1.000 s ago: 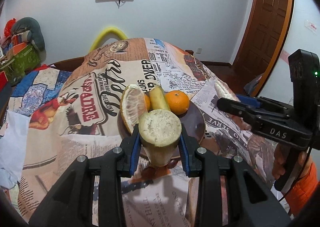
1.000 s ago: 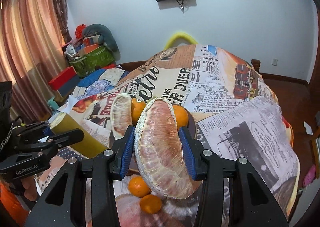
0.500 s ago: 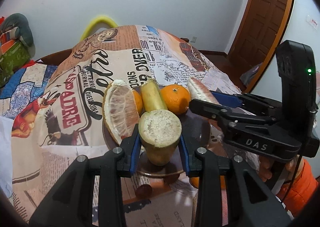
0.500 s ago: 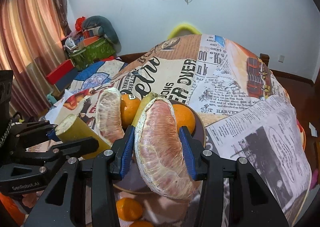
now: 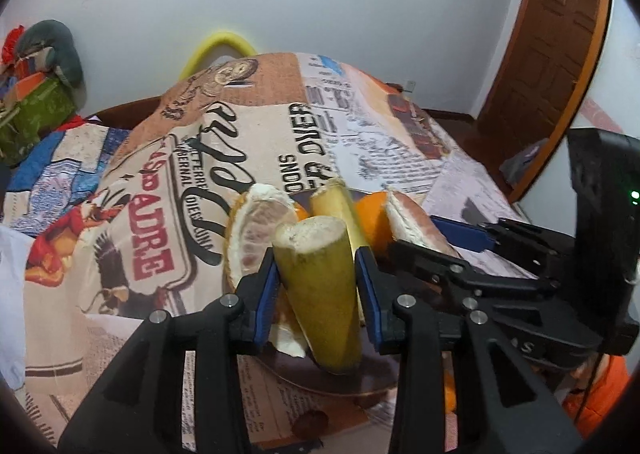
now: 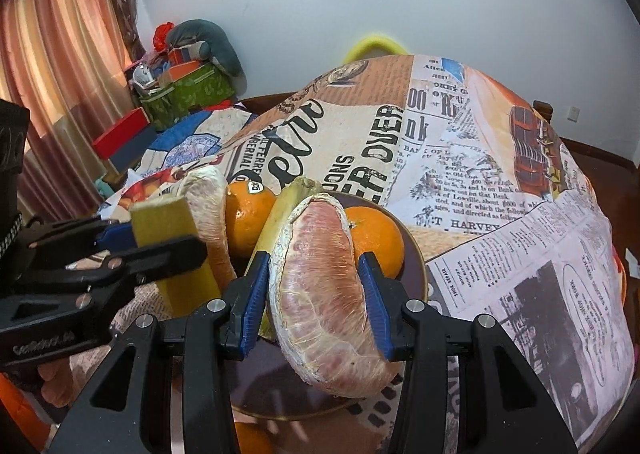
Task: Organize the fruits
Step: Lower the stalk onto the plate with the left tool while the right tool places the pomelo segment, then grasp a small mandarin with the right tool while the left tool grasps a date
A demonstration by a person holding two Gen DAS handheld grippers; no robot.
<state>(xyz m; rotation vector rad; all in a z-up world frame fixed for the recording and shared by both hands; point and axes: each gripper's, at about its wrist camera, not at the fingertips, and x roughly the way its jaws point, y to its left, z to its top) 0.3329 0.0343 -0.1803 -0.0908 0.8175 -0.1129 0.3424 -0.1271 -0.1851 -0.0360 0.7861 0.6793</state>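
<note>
My left gripper [image 5: 318, 286] is shut on a yellow-green sugarcane piece [image 5: 320, 294], held over the near part of the dark brown plate [image 5: 340, 382]. My right gripper [image 6: 312, 302] is shut on a pink pomelo segment [image 6: 324, 294], held over the same plate [image 6: 416, 266]. On the plate lie another pomelo segment [image 5: 256, 230], a second sugarcane piece [image 5: 336, 201] and two oranges [image 6: 376, 238]. The left gripper also shows in the right wrist view [image 6: 132, 250], and the right gripper in the left wrist view [image 5: 440, 246].
The round table wears a newspaper-print cloth [image 6: 500, 213]. More oranges [image 6: 252, 438] lie on the cloth near the plate's front edge. A yellow chair back [image 5: 220, 49] stands behind the table. Boxes and bags [image 6: 180, 85] are piled at far left; a wooden door [image 5: 552, 53] is at right.
Both grippers have come closer to the plate with their fruit. The right gripper now hangs over the plate beside the left one.
</note>
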